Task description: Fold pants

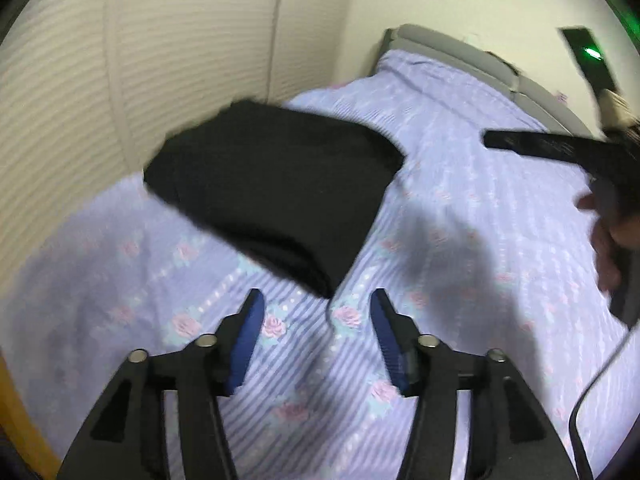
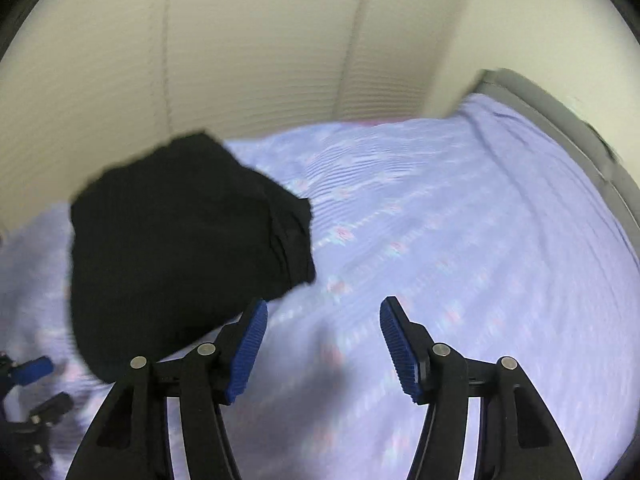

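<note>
Pants folded on the bed; both claws clear.

The bed (image 1: 460, 208), under a floral cover, carries the black pants (image 1: 272, 188) as a compact bundle near the wall, its long axis slanting from there toward me. My left claw (image 1: 318, 332) and right claw (image 2: 324, 340) stand apart, empty. I judge folding nearly done; next, check and square the edges.

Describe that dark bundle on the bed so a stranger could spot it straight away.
Start at the bed with its lilac, rose-printed sheet, which runs up to a cream ribbed wall. Near that wall lies the pants, a compact folded black bundle. It is the only dark, plain thing on the pale patterned sheet.
</note>
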